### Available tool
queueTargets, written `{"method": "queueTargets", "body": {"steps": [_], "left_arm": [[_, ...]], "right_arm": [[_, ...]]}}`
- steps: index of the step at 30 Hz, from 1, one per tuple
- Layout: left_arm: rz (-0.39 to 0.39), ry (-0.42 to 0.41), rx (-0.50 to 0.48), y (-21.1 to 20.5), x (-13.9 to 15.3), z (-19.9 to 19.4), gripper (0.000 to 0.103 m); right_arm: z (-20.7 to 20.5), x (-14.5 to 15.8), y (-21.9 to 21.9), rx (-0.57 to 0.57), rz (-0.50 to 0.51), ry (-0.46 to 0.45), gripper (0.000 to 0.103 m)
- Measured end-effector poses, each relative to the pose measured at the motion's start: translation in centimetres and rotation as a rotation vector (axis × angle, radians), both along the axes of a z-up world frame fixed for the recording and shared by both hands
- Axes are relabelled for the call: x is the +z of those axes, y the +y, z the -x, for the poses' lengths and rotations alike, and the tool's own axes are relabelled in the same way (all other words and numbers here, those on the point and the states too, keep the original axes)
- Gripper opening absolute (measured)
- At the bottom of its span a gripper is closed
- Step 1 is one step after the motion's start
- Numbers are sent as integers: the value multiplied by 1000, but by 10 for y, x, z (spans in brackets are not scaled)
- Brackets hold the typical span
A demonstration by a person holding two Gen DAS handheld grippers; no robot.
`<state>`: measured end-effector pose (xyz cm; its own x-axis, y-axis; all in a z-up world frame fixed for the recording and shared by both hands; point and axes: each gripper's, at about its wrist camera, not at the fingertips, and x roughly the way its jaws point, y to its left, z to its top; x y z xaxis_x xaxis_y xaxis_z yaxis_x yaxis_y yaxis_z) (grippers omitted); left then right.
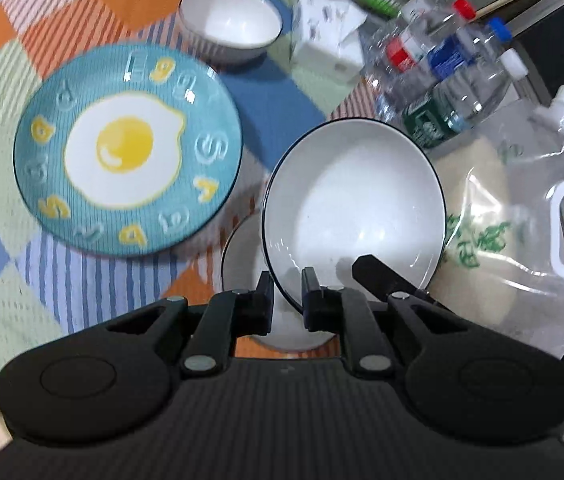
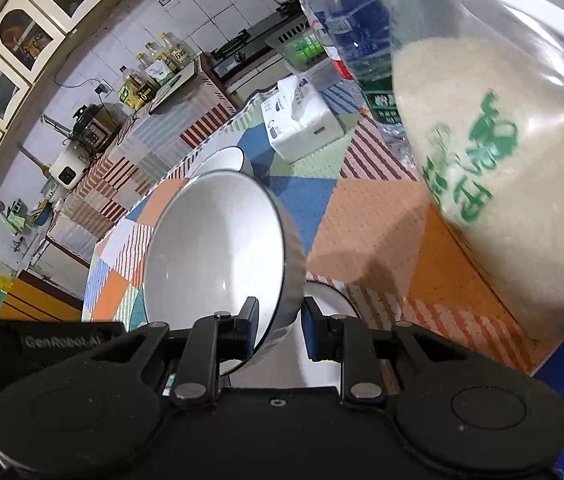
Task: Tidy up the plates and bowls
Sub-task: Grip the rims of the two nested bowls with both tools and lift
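My left gripper (image 1: 288, 300) is shut on the rim of a white bowl with a dark edge (image 1: 354, 208), holding it tilted above another white bowl (image 1: 241, 252) on the cloth. The right gripper's fingertip (image 1: 378, 270) pokes in at the same bowl's right rim. In the right wrist view my right gripper (image 2: 279, 326) is shut on the rim of a tilted white bowl (image 2: 213, 248), over a white bowl below (image 2: 330, 304). A blue plate with a fried-egg print (image 1: 127, 156) lies to the left. A third white bowl (image 1: 229, 20) sits at the back.
A patchwork tablecloth (image 1: 61, 20) covers the table. A tissue box (image 1: 326, 40), several water bottles (image 1: 442, 64) and a clear bag of rice (image 1: 522, 208) crowd the right side. The rice bag (image 2: 502, 160) stands close on my right gripper's right.
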<state>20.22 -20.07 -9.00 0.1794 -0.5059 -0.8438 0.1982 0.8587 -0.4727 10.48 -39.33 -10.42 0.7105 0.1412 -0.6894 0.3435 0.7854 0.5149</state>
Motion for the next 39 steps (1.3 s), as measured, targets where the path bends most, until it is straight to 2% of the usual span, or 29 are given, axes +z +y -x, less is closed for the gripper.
{"method": "queueTargets", "body": {"steps": [8,12,15,21,29,39], "left_arm": [[-14,93,2,6,-16,2,12],[-36,114,-1,5,-21,4,12],[-33,149,3,5,-27,2,12],[-51,155,-8,3,-30,3,12],[-34,219,5,7,-43,-1,13],[-73,189,-16,-2,-45,1,13]], "right_arm": [[7,-18,6,27,0,66,28],[7,-25,5,18,-25,94,27],[6,-26,8,21,-3,110,27],[9,-26,11,4,17,125,26],[7,-26,22,23,119,158,26],[4,-17,45,70,345,177,26]]}}
